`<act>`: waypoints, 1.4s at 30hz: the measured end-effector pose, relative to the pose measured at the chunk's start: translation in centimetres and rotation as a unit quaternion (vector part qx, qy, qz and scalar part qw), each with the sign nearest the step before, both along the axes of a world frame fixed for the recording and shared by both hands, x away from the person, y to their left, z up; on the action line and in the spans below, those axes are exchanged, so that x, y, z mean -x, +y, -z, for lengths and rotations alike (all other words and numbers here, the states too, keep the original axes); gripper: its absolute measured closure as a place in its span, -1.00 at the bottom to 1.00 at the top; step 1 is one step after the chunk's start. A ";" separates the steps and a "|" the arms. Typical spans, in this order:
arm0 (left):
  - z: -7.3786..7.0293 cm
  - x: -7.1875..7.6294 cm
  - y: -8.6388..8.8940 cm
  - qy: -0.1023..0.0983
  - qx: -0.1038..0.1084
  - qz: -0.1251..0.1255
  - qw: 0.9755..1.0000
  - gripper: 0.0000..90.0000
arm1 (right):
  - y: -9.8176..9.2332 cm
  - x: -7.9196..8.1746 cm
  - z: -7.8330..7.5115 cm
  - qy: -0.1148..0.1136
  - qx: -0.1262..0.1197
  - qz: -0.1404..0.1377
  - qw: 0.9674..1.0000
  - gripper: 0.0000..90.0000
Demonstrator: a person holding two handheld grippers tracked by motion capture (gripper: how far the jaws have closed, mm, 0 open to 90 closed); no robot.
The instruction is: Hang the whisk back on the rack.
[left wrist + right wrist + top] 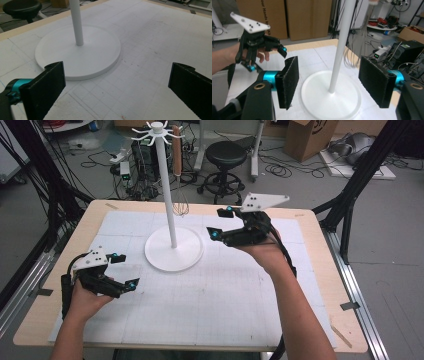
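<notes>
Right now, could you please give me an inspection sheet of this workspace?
Surface: wooden table under a white gridded mat.
Job's things: white stand upright on the mat; a whisk with a brown handle hangs from its top hooks.
Clutter: nothing seen on the mat.
Grippers: left gripper open, low over the mat, holding nothing; right gripper open, beside the pole, holding nothing.
Cables: one trails along the right forearm; loose cables on the floor.
Surroundings: black stool, cardboard box, black frame legs.
</notes>
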State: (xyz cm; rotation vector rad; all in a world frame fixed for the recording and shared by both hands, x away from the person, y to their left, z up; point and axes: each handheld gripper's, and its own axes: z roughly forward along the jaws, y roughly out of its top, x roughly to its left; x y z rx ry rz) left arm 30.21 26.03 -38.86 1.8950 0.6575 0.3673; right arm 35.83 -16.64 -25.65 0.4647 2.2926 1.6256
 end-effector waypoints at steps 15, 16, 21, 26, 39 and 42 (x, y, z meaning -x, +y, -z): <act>0.0 0.0 -0.3 0.002 0.006 0.015 1.000 -0.96 | -5.7 3.4 5.9 0.016 -0.022 0.048 0.998 -0.43; 0.0 0.0 -0.3 0.002 0.006 0.016 1.000 -0.96 | -5.9 3.5 6.2 0.019 -0.024 0.049 0.998 -0.44; -0.1 0.0 -0.2 0.002 0.021 0.022 1.000 -0.96 | -7.0 4.1 8.2 0.028 -0.021 0.066 0.997 -0.50; -0.1 -0.1 -0.2 0.000 0.027 0.027 0.999 -0.96 | -8.0 4.6 10.2 0.038 -0.026 0.080 0.996 -0.54; 0.0 0.1 -0.7 0.001 0.034 0.048 0.998 -0.96 | -9.2 6.0 12.9 0.039 -0.023 0.100 0.994 -0.61; -0.1 0.2 -0.7 -0.001 0.036 0.048 0.998 -0.96 | -9.4 6.1 13.2 0.040 -0.008 0.105 0.994 -0.61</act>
